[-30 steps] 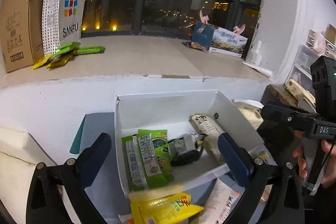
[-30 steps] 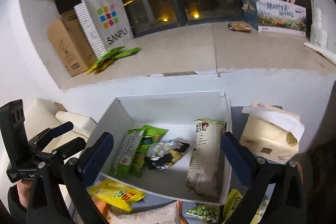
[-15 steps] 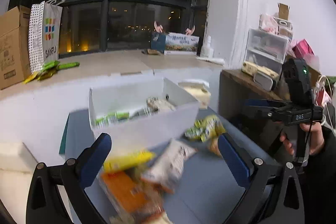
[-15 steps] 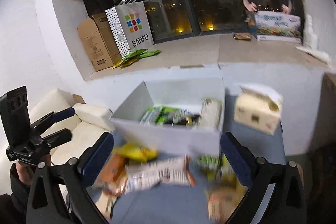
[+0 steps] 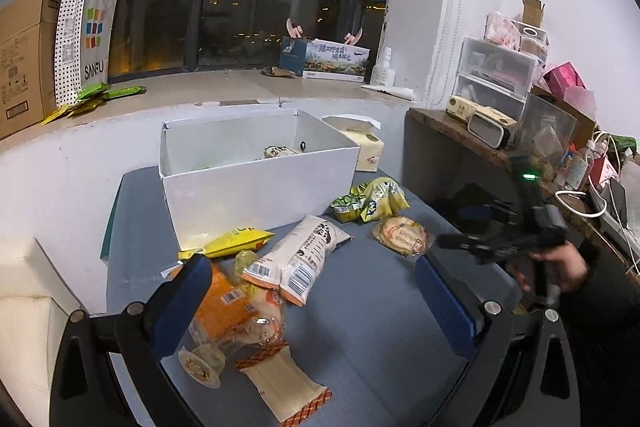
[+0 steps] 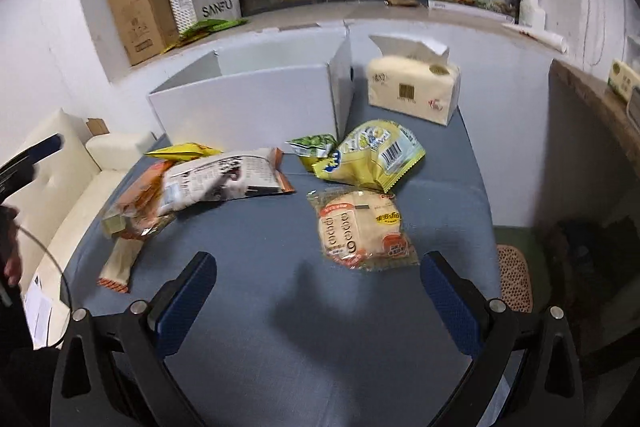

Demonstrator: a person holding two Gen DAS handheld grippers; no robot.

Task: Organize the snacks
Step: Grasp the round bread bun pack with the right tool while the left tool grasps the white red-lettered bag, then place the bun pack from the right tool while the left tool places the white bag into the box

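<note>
Box contents: the white box (image 6: 244,99) wall is hiding them in the right view.
Right gripper (image 5: 496,247): motion is blurring it.
Orange packet (image 5: 224,303): the left finger is partly covering it.

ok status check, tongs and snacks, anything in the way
Left tongs open, empty. Right tongs open, empty. Snacks loose on blue table before white box; round cake pack nearest right. Path clear.
</note>
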